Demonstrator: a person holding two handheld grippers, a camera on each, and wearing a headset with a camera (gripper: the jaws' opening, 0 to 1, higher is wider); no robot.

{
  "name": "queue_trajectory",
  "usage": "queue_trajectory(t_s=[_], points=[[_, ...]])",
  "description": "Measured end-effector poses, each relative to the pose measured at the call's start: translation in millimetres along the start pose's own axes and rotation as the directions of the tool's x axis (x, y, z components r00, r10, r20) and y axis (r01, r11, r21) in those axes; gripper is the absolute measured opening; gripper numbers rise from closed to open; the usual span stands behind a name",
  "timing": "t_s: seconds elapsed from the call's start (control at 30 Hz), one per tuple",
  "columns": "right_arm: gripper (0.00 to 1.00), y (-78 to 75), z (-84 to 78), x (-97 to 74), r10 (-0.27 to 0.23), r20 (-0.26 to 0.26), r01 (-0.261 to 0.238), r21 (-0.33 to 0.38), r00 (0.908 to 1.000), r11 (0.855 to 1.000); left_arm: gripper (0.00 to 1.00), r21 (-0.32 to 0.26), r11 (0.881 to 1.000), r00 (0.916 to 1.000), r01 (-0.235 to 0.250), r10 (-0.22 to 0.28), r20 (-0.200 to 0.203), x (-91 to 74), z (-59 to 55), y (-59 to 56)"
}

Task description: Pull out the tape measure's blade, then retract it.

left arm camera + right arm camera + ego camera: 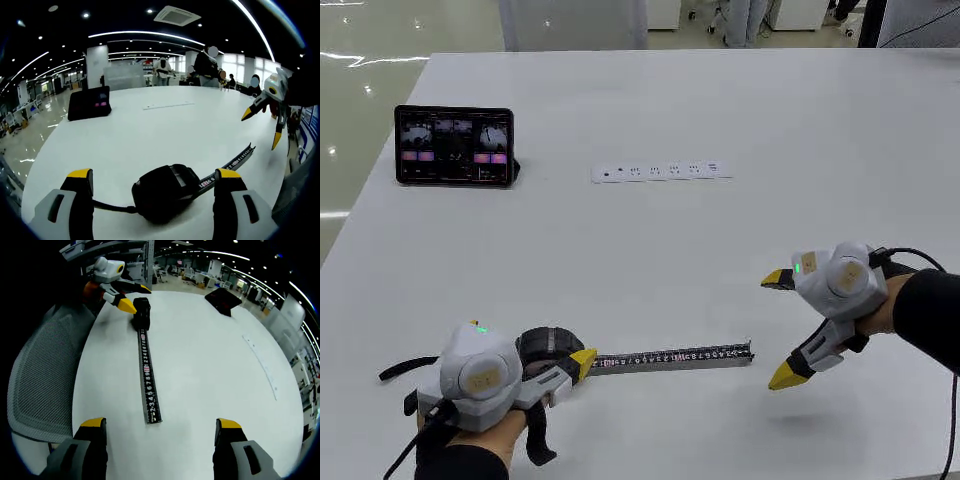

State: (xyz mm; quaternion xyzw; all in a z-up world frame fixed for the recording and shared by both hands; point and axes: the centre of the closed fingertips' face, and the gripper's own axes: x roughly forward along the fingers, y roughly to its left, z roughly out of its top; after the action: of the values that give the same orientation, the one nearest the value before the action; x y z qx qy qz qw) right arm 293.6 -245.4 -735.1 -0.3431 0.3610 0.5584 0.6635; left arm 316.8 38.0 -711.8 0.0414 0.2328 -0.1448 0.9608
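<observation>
The black tape measure [546, 345] lies on the white table [720, 250] at the front left, with its blade [670, 357] drawn out to the right and flat on the surface. My left gripper [565, 355] is open, its jaws on either side of the case [165, 195] with gaps on both sides. My right gripper [780, 328] hovers open just right of the blade's end hook [748, 352], not touching it. In the right gripper view the blade [148, 385] runs from the case [142, 307] and ends between my open jaws [160, 432].
A black tablet [455, 146] stands at the back left. A white power strip [660, 171] lies mid-table. A grey mesh chair [40, 380] sits at the table's near edge. A wrist strap [405, 368] trails left of the case. People stand beyond the table [210, 60].
</observation>
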Motion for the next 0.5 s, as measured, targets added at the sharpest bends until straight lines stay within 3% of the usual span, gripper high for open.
queue_trajectory(t_s=[0.23,0.37,0.5], points=[[0.76,-2.2,-3.0,14.4,0.026,-0.04,-0.027,-0.032,0.9989,0.999,0.99,-0.008,0.999,0.9993,-0.034,0.035,0.014,4.8,1.3,0.5],[0.69,3.2,-2.6,22.5,0.046,-0.057,-0.049,-0.047,0.9973,0.998,0.99,-0.009,0.999,0.9995,-0.032,0.032,0.004,6.7,-5.9,-3.3],[0.56,7.8,-4.2,29.7,0.06,-0.074,-0.065,-0.07,0.9955,0.995,0.99,-0.007,1.0,0.9996,-0.028,0.028,0.005,5.8,-9.3,-5.5]])
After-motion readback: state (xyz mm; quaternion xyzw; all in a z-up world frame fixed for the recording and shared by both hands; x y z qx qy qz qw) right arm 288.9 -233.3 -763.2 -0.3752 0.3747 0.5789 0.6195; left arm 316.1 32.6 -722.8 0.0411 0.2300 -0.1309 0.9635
